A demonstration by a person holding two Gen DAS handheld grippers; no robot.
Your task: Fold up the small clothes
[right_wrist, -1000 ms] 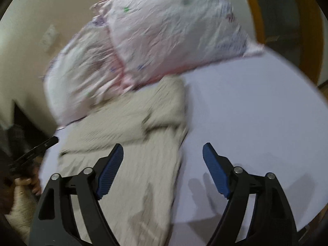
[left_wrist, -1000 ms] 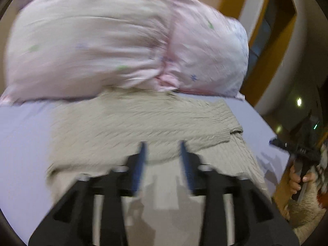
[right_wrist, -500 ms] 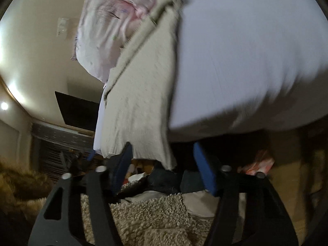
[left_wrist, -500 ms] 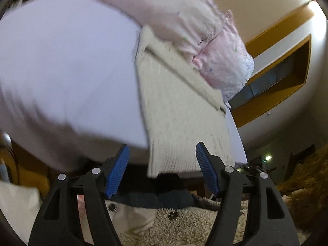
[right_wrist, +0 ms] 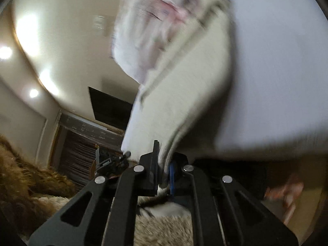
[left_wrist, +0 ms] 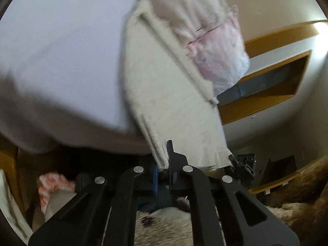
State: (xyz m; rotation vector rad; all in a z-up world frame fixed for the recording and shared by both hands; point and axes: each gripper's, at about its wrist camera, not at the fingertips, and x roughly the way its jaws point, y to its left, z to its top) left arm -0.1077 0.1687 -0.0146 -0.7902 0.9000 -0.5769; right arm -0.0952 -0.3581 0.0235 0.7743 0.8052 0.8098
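Half a second ago both grippers hung open just short of the hem; now the left gripper (left_wrist: 163,171) is clamped on the sweater (left_wrist: 170,94) at its hem corner, and the right gripper (right_wrist: 164,173) is clamped on the opposite hem corner, the knit pinched between the blue pad and the black finger in each view. That likely means the grasp for the next fold is made, and the likely next move is to lift the hem and carry it up toward the collar end. In the left wrist view the sweater runs from the gripper at 6 o'clock up toward 12 o'clock across the lavender bed sheet (left_wrist: 61,47), with its far end against the pink pillows (left_wrist: 217,47) at about 1 o'clock; the other gripper shows small at 4 o'clock on the far hem corner. The garment is a cream, fine-ribbed knit, already narrowed into a long strip with a folded band lying along its right edge, and its ribbed hem overhangs the bed edge. In the right wrist view the same strip (right_wrist: 184,94) climbs from 6 toward 1 o'clock, blurred by motion, so finer creases cannot be judged.
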